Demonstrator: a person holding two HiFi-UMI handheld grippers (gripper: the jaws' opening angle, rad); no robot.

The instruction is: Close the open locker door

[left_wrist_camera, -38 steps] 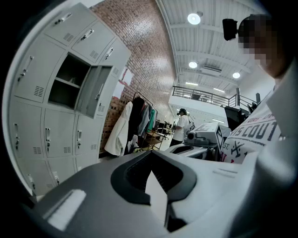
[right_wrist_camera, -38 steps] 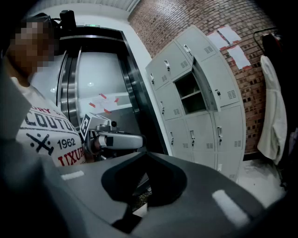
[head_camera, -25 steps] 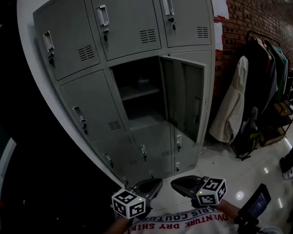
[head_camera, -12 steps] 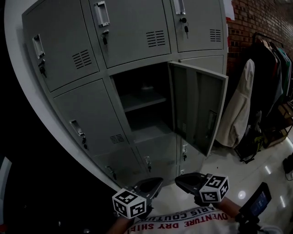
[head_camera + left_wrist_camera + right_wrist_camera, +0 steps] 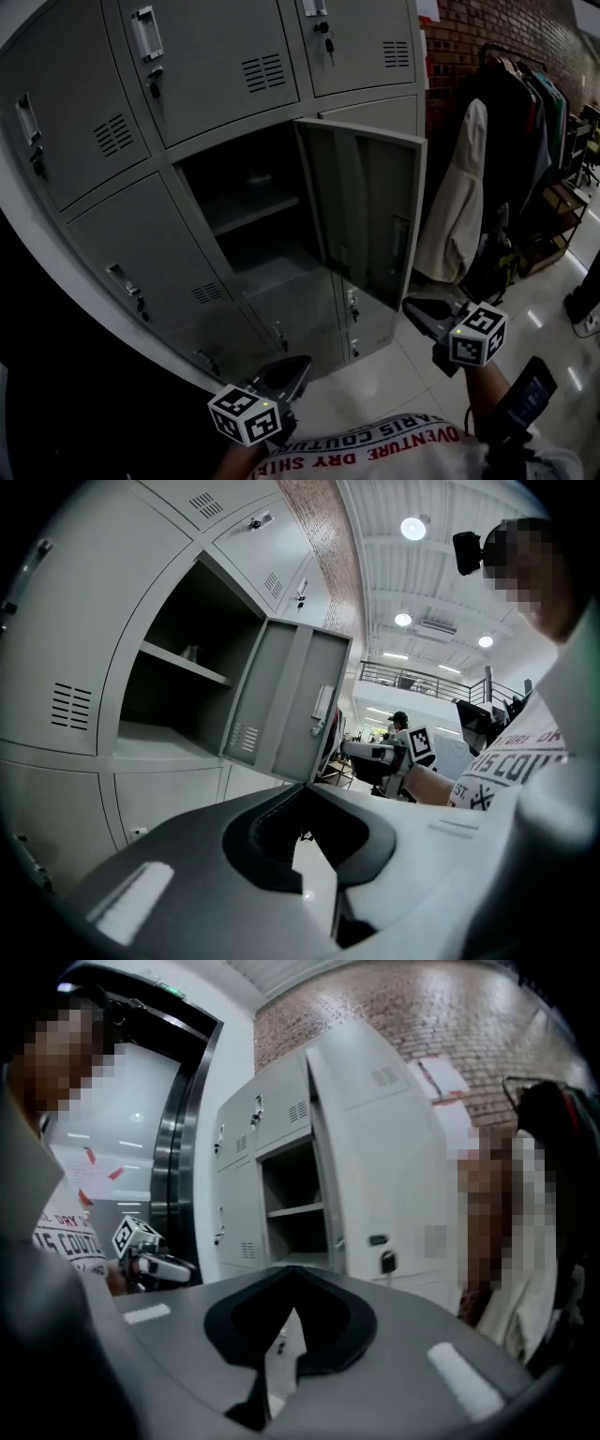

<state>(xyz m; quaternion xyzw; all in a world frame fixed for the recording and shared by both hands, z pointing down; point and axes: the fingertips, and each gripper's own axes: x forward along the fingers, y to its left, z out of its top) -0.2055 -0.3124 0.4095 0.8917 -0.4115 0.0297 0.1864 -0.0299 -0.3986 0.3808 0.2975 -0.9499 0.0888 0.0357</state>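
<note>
Closest in, at the bottom edge of head view: left gripper (image 5: 302, 364) low over the white shirt (image 5: 375, 450), jaws clenched tip to tip, nothing in them. Right gripper (image 5: 411, 307) further out, jaws likewise clenched and empty, tips near the lower free corner of the locker door (image 5: 366, 211); touching or not, can't tell. Door stands wide open, hinged at the right edge of the open compartment (image 5: 246, 225).

Head and left gripper views see only the door's inner face. Right gripper view alone gives its outer face, with handle (image 5: 379, 1239) and lock (image 5: 387, 1262). Left gripper view shows a small object (image 5: 190, 652) on the shelf (image 5: 183, 665), unclear from the head.

Farthest, coats (image 5: 497, 159) hang by the brick wall (image 5: 469, 37).
</note>
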